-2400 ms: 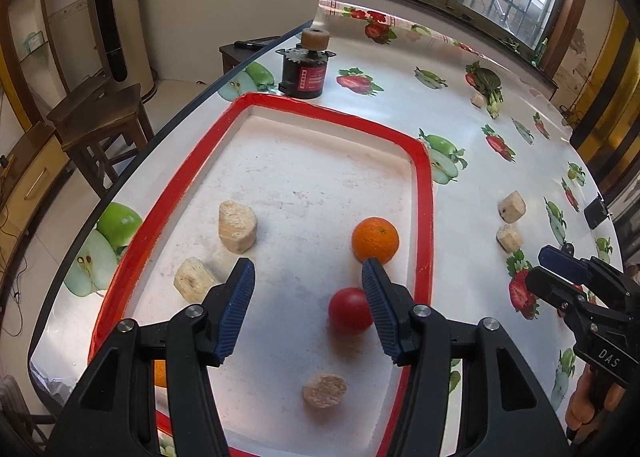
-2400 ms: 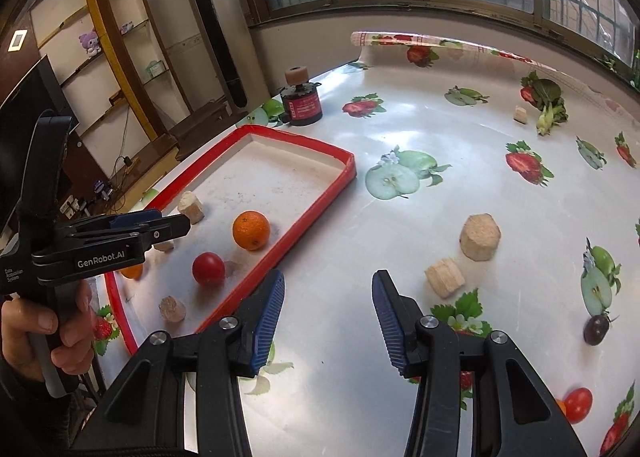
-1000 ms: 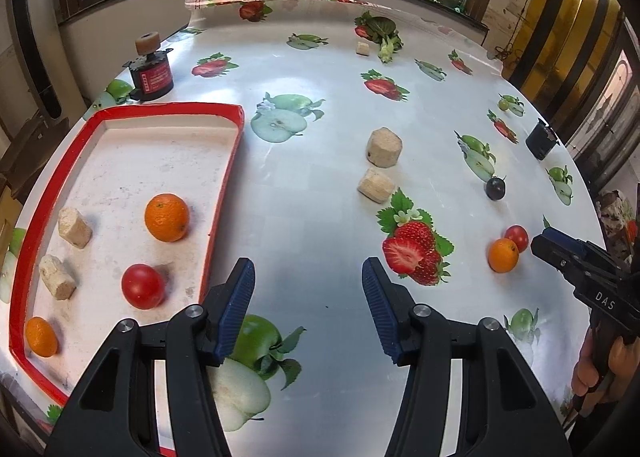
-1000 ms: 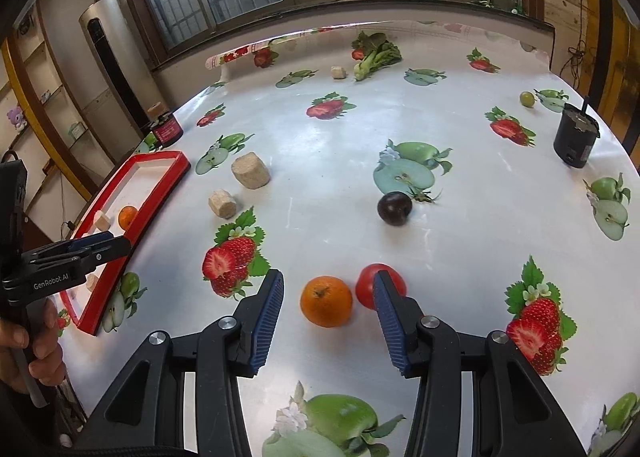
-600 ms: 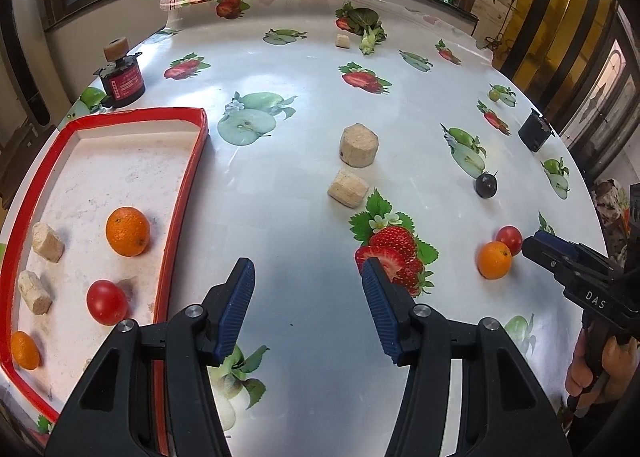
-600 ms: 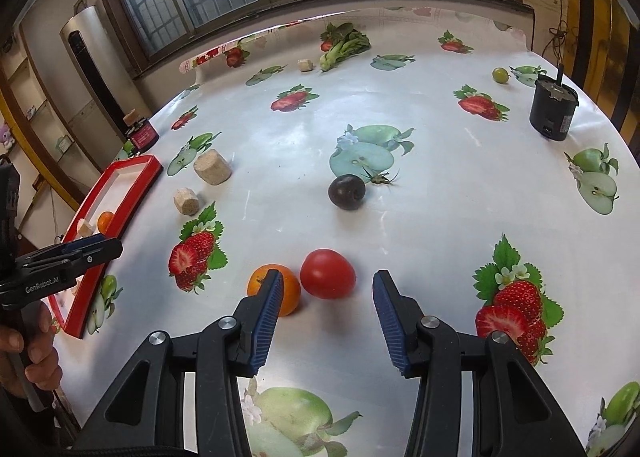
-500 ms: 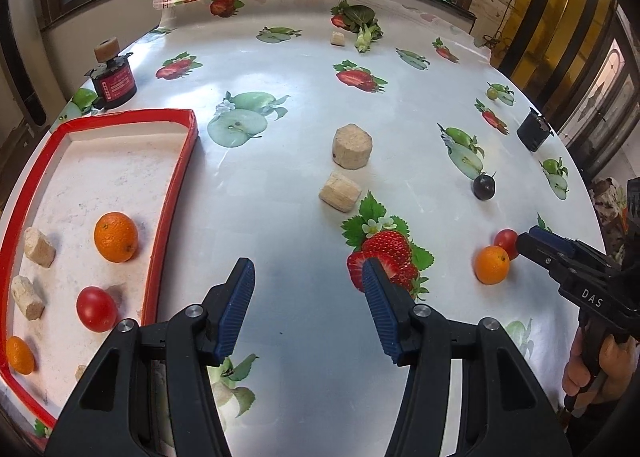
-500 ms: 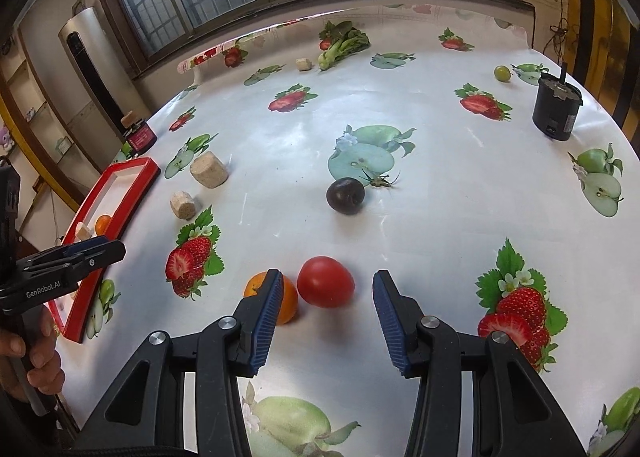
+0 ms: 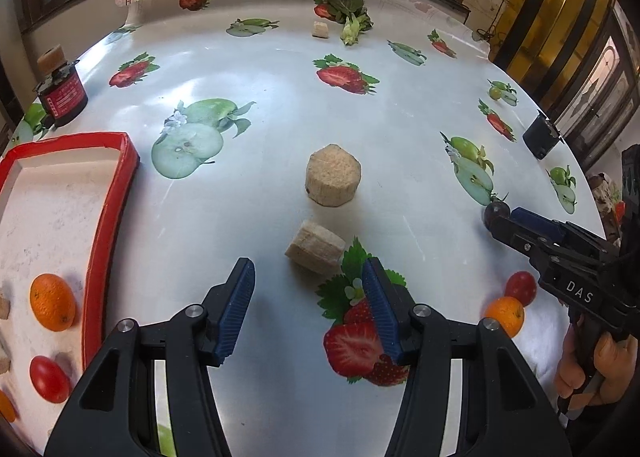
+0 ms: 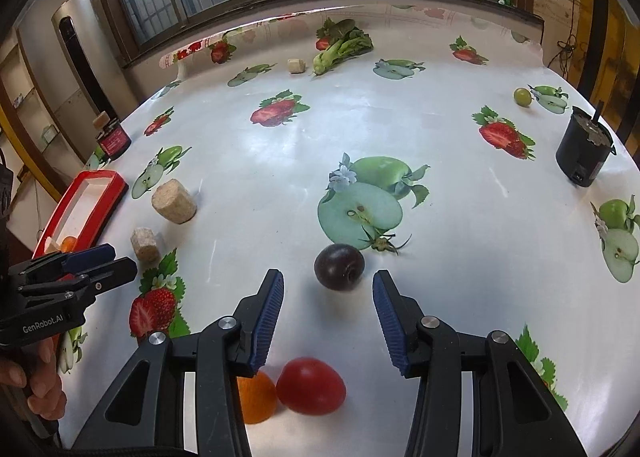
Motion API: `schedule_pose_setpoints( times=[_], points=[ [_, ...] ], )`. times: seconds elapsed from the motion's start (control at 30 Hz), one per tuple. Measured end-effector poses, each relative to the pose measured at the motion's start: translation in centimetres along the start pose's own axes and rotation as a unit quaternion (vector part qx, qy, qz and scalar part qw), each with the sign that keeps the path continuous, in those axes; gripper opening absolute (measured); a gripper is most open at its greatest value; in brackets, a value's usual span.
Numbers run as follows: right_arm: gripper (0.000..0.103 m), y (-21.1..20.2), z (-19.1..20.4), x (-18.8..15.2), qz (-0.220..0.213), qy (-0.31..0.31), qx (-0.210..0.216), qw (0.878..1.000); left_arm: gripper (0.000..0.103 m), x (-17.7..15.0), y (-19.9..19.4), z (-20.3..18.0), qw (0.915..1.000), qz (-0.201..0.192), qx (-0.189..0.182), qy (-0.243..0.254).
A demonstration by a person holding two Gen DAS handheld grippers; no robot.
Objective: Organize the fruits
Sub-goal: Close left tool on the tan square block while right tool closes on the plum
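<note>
Right wrist view: we see our right gripper [image 10: 328, 311] with its blue-padded jaws parted and nothing between them, hanging above the white fruit-printed tablecloth [image 10: 400, 129]. A dark purple round plum [image 10: 339, 266] lies on the cloth just beyond the fingertips, roughly centred on the gap. Nearer us, under the gripper, a red tomato [image 10: 311, 386] and a small orange mandarin [image 10: 256, 397] touch each other; the left finger partly covers the mandarin. A small green round fruit [image 10: 522, 96] sits far off to the right, near a black cylindrical device [image 10: 585, 155].

In the left wrist view our left gripper [image 9: 308, 307] is likewise parted and empty, over a printed strawberry. Just ahead of it lies a beige rough-cut wooden block [image 9: 315, 248], and beyond that a larger beige round wooden chunk [image 9: 333, 180], the two close but apart. At the left edge the red-rimmed white tray [image 9: 107, 217] holds an orange mandarin [image 9: 52, 307] and a red tomato [image 9: 49, 378], with more beige pieces at the frame's edge.
</note>
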State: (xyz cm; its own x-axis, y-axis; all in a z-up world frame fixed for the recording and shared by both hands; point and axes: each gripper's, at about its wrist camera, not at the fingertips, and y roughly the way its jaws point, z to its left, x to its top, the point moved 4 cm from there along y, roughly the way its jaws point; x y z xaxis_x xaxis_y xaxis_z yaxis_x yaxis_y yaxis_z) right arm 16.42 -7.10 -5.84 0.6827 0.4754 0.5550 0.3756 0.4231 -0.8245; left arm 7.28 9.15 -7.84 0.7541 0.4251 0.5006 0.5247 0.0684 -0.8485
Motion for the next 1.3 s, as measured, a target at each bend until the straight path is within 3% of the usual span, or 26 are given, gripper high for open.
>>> schedule_pose_setpoints(
  times=[0.13, 0.17, 0.2, 0.23, 0.4, 0.87, 1.3],
  points=[
    [0.049, 1.6, 0.0, 0.3, 0.010, 0.001, -0.002, 1.000, 0.054, 0.5, 1.0, -0.3, 0.9999, -0.004, -0.008, 0.010],
    [0.048, 2.0, 0.0, 0.3, 0.012, 0.002, -0.001, 1.000, 0.047, 0.6, 1.1, -0.4, 0.9998, -0.008, -0.010, 0.015],
    [0.048, 2.1, 0.1, 0.3, 0.008, -0.001, -0.004, 1.000, 0.035, 0.7, 1.2, -0.6, 0.9997, -0.010, -0.013, 0.021],
    [0.048, 2.1, 0.2, 0.3, 0.004, -0.004, -0.007, 1.000, 0.031, 0.7, 1.2, -0.6, 0.9996, -0.012, -0.010, 0.026],
    [0.028, 1.9, 0.1, 0.3, -0.001, -0.014, -0.027, 1.000, 0.030, 0.3, 0.8, -0.9, 0.9991, -0.017, -0.020, 0.034],
    [0.028, -1.8, 2.6, 0.1, -0.028, -0.019, 0.014, 0.999, 0.030, -1.3, -3.3, 1.2, 0.9991, -0.042, -0.008, 0.006],
    [0.028, -3.3, 7.8, 0.0, -0.035, -0.048, 0.048, 0.997, 0.031, -2.1, -7.0, 4.6, 0.9973, -0.069, 0.016, -0.020]
  ],
)
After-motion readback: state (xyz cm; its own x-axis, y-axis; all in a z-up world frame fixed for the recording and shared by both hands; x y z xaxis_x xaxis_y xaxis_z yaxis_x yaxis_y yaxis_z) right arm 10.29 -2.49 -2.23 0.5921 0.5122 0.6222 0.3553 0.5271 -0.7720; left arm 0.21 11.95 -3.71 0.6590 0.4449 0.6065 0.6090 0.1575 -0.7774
